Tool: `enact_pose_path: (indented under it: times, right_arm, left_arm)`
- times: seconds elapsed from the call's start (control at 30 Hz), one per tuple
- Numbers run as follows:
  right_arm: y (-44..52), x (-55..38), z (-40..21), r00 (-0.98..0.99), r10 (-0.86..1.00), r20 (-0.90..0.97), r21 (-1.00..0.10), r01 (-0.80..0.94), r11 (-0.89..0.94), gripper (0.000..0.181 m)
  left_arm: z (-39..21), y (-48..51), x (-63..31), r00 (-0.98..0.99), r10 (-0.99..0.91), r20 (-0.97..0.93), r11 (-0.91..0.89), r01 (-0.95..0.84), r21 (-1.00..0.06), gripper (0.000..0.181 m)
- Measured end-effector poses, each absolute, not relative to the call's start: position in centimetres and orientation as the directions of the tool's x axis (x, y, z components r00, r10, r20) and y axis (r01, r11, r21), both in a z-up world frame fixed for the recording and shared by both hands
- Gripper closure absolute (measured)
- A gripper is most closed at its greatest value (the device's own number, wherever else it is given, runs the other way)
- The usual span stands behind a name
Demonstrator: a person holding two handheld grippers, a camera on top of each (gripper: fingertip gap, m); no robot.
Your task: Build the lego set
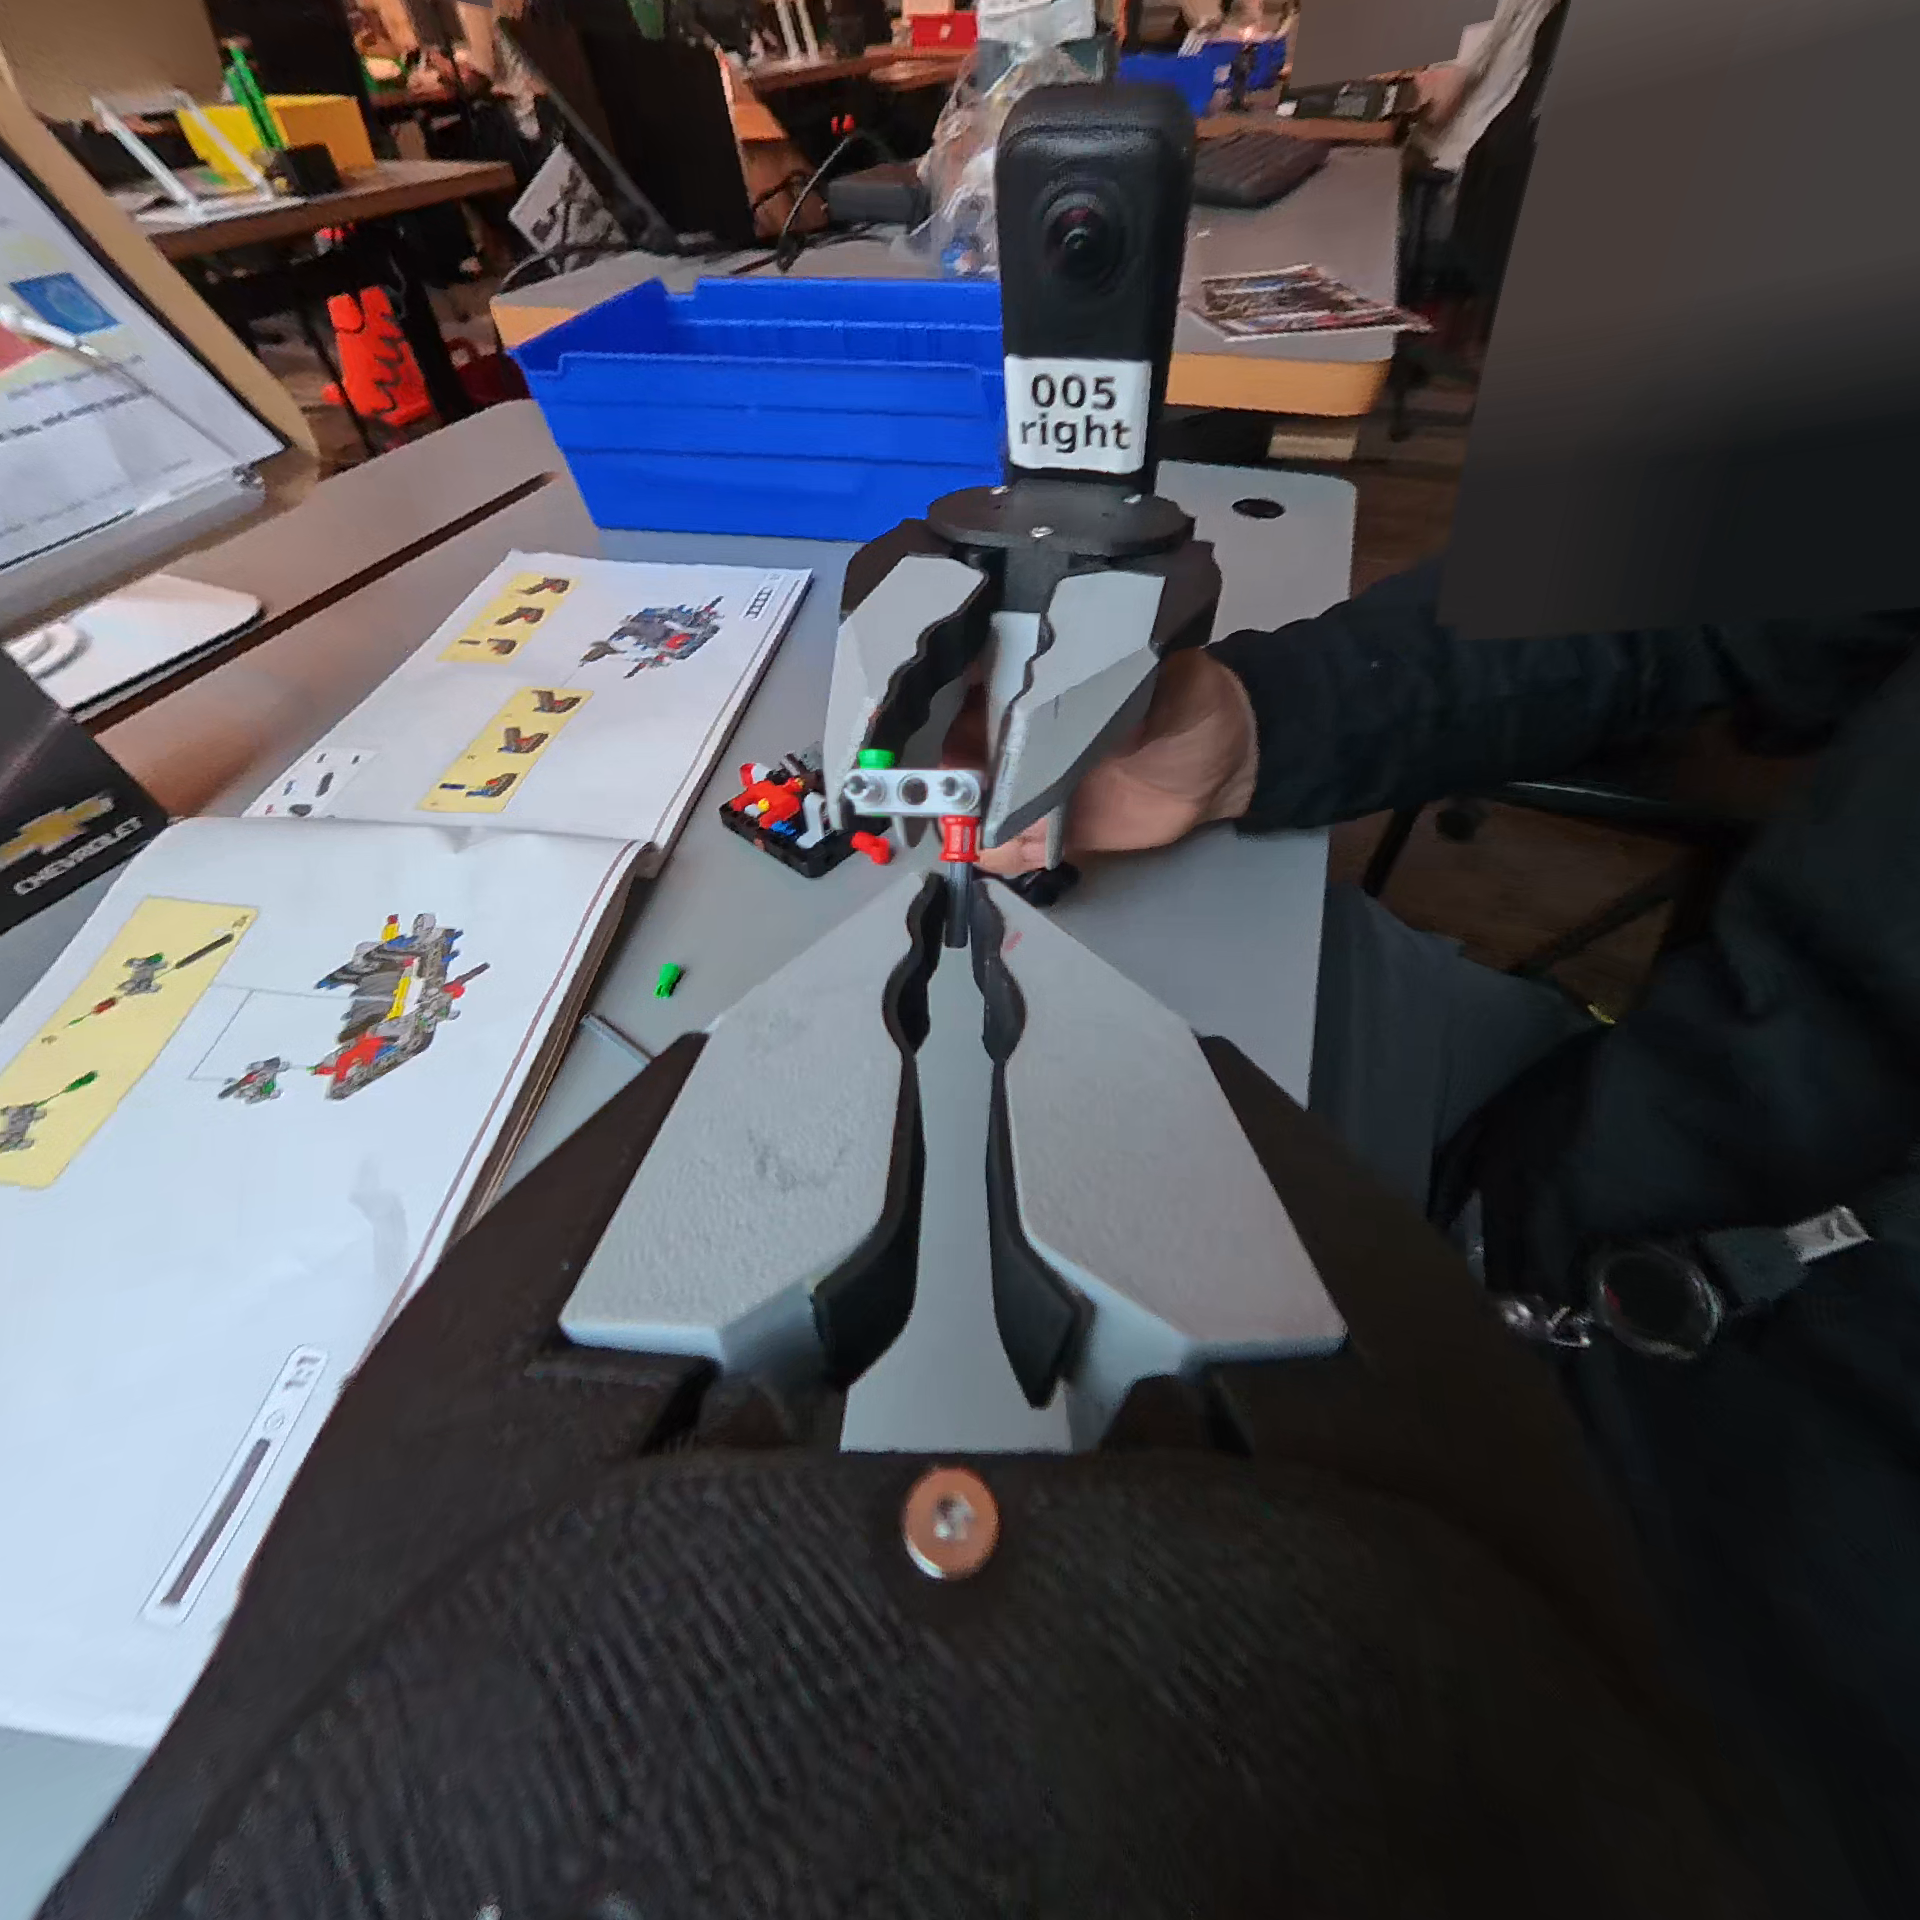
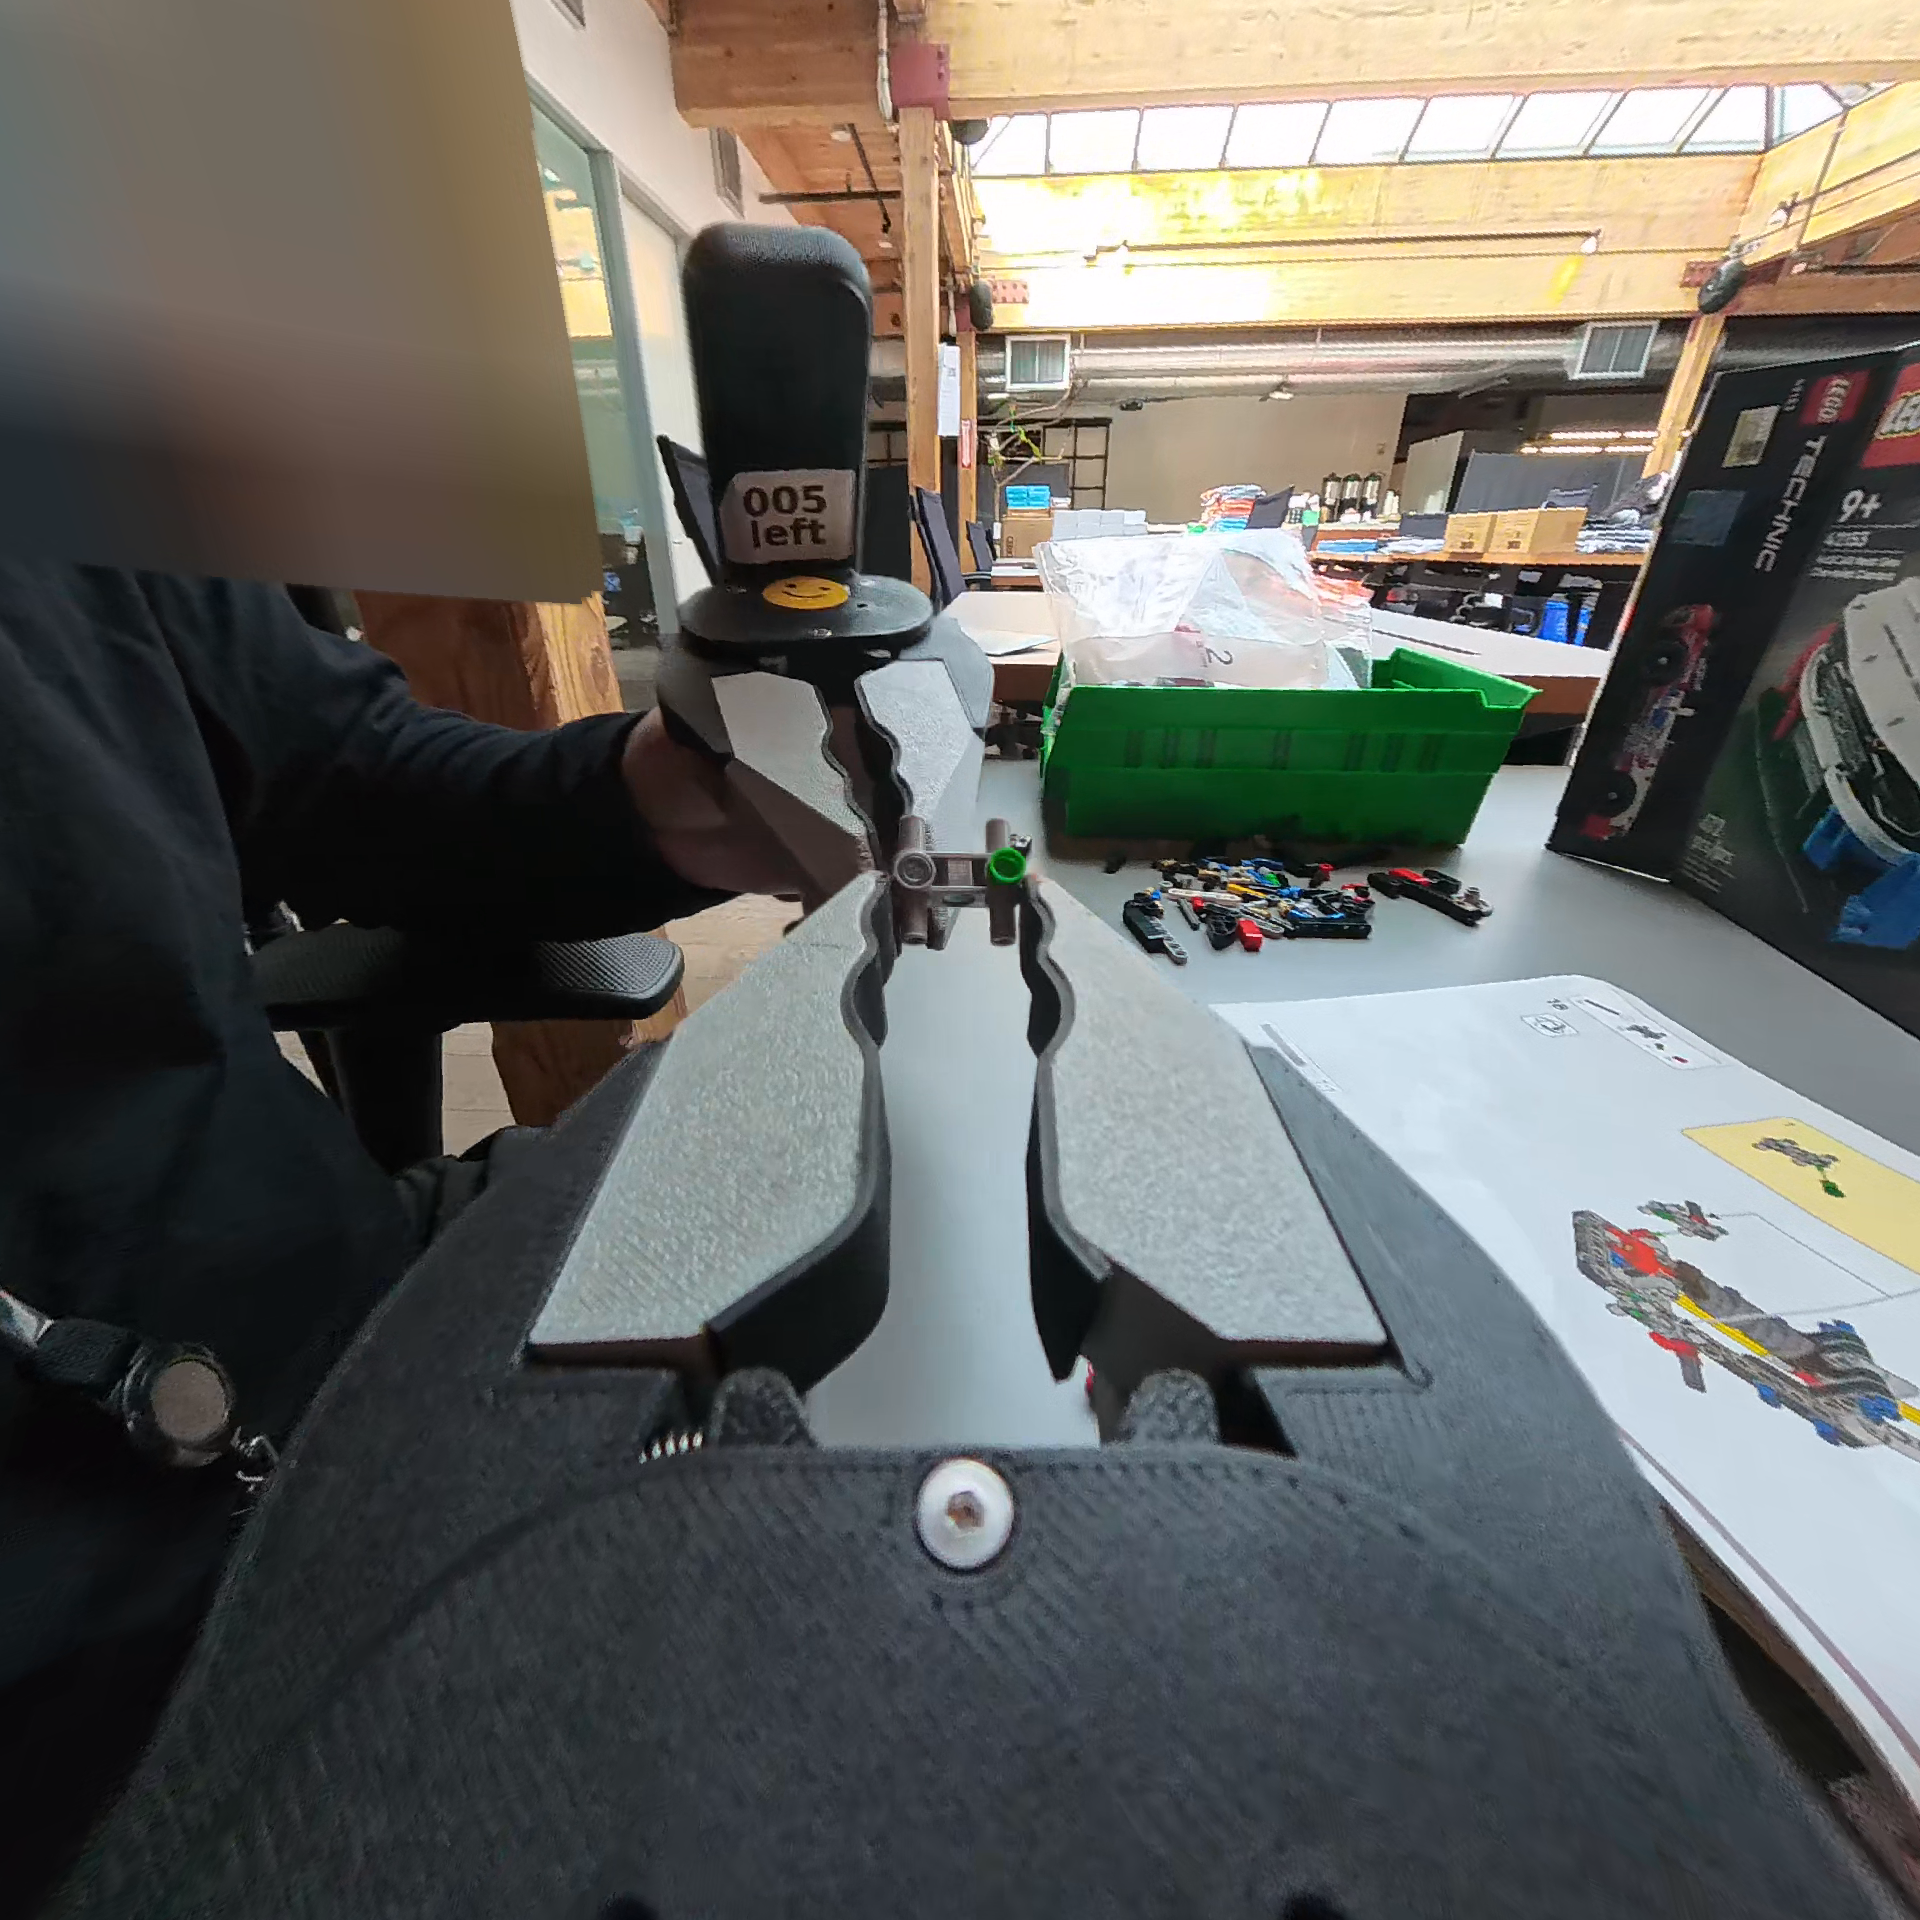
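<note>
My right gripper (image 2: 956, 894) is shut on a small light grey beam (image 2: 951, 878) with a green pin (image 2: 1005, 864) at one end, held in the air over the table. In the left wrist view the right gripper (image 1: 920, 821) faces me with the beam (image 1: 912, 792) across its tips and the green pin (image 1: 876, 758) on top. My left gripper (image 1: 956, 904) is shut on a dark grey axle (image 1: 956, 920) with a red bush (image 1: 958, 837). The bush touches the beam's underside at its right end. The left gripper also shows in the right wrist view (image 2: 883, 847).
A black and red part-built assembly (image 1: 795, 816) and a loose green pin (image 1: 668, 979) lie on the grey table by two open instruction booklets (image 1: 312, 1039). A blue bin (image 1: 769, 416) stands behind. A green bin (image 2: 1278, 758), several loose pieces (image 2: 1268, 909) and the set's box (image 2: 1787, 644) stand on the right. Left and right tips are no more than a few centimetres apart.
</note>
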State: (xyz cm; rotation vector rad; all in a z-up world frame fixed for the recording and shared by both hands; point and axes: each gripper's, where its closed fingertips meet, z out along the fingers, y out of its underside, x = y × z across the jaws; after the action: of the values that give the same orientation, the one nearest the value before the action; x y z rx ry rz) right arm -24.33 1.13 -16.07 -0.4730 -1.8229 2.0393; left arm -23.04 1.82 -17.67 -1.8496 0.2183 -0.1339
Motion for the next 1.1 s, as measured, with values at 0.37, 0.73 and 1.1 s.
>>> enact_pose_path:
  times: [0.37,0.73,1.1]
  right_arm:
    - [1.6,-25.0,-16.5,-0.865,0.498,-0.066,-0.994,0.012,-0.112,0.160]
    - [1.2,-25.2,-17.7,-0.868,0.488,-0.089,-0.996,0.069,-0.060,0.145]
    - [0.6,-25.8,-19.6,-0.854,0.497,-0.155,-0.985,0.174,-0.008,0.130]
  left_arm:
    - [-18.2,1.9,-24.9,0.862,-0.079,-0.502,-0.427,-0.484,-0.764,0.179]
    - [-19.3,1.5,-25.6,0.844,-0.081,-0.530,-0.473,-0.501,-0.725,0.179]
    - [-20.4,0.9,-27.1,0.848,-0.046,-0.528,-0.515,-0.473,-0.715,0.179]
